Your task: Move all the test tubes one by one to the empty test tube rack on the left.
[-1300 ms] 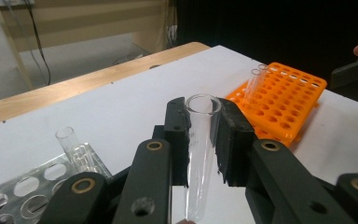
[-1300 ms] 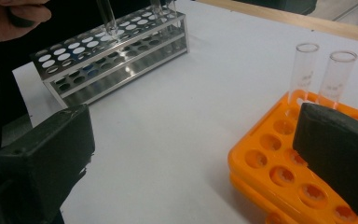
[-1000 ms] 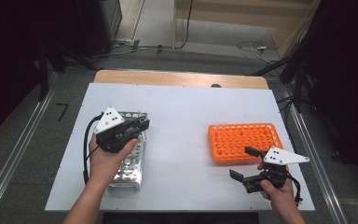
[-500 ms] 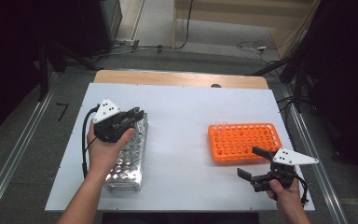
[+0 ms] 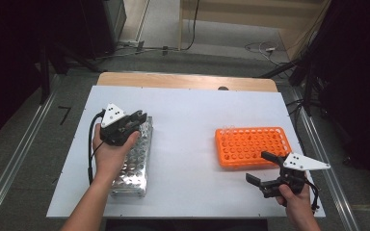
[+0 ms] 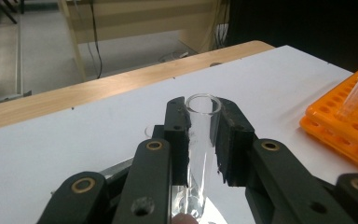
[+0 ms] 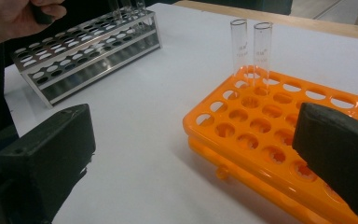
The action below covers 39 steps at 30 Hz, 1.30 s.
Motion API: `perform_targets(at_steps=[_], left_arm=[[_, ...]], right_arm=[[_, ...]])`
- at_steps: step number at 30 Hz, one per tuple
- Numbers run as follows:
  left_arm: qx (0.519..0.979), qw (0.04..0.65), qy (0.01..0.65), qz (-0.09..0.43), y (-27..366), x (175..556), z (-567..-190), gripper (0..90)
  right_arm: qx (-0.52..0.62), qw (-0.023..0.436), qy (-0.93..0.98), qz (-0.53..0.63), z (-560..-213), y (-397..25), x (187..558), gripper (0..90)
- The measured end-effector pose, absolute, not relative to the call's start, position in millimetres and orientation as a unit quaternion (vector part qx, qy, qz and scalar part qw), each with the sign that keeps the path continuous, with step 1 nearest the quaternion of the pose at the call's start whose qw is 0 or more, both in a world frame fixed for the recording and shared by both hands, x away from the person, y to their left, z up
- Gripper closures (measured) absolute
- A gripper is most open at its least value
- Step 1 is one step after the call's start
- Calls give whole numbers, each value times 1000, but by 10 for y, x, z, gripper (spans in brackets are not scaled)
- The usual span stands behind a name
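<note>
Between the left gripper's (image 6: 200, 140) two black, matte jaws, a clear glass test tube (image 6: 201, 140) is standing almost upright, pinched on both sides by the rough rubbery pads, its round open mouth rising just above the jaw tips. The gripper is clenching on this smooth, thin-walled cylinder; the tube's lower end is blurring out of sight near the bottom of the left gripper view. In the high view the left gripper (image 5: 136, 118) is hovering over the far end of the metal rack (image 5: 134, 168), a long, shiny rectangular frame of perforated sheet steel with rows of round holes, which is lying on the white table (image 5: 188, 120).

Well to the right of the metal rack, the orange plastic rack (image 5: 251, 147) is sitting flat on the table, a squat rectangular tray pierced with a grid of round wells. At its far left corner, the corner nearest the metal rack's far end, two glass tubes (image 7: 251, 44) are standing upright side by side in neighbouring holes.

Just in front of the orange rack, on its near side and farthest from the metal rack, the right gripper (image 5: 266, 169) is hanging with its blocky black jaws spread wide, grasping nothing, one pad overlapping the rack's near edge in the right gripper view.
</note>
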<state>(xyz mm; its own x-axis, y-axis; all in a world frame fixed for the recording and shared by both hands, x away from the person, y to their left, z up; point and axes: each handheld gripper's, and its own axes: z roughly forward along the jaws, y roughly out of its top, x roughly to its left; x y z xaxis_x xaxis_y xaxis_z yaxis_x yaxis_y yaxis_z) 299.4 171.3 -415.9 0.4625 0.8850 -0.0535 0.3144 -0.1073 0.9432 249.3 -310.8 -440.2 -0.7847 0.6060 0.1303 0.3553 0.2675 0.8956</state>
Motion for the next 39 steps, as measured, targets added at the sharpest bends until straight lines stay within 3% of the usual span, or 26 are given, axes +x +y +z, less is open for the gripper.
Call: perform_targets(at_steps=[16, 28, 33, 39], left_arm=[[735, 436, 438, 280, 1605, 2978, -4258, 762], [740, 412, 462, 263, 1556, 3014, -4301, 744], [733, 437, 462, 238, 1586, 3001, -4277, 639], [724, 465, 457, 226, 1626, 2928, -4240, 423]], right_arm=[[302, 116, 792, 518, -4413, -3077, 2488, 0], [300, 116, 794, 516, -4421, -3064, 2491, 0], [302, 117, 793, 515, -4422, -3071, 2493, 0], [301, 116, 794, 516, -4422, -3061, 2491, 0]])
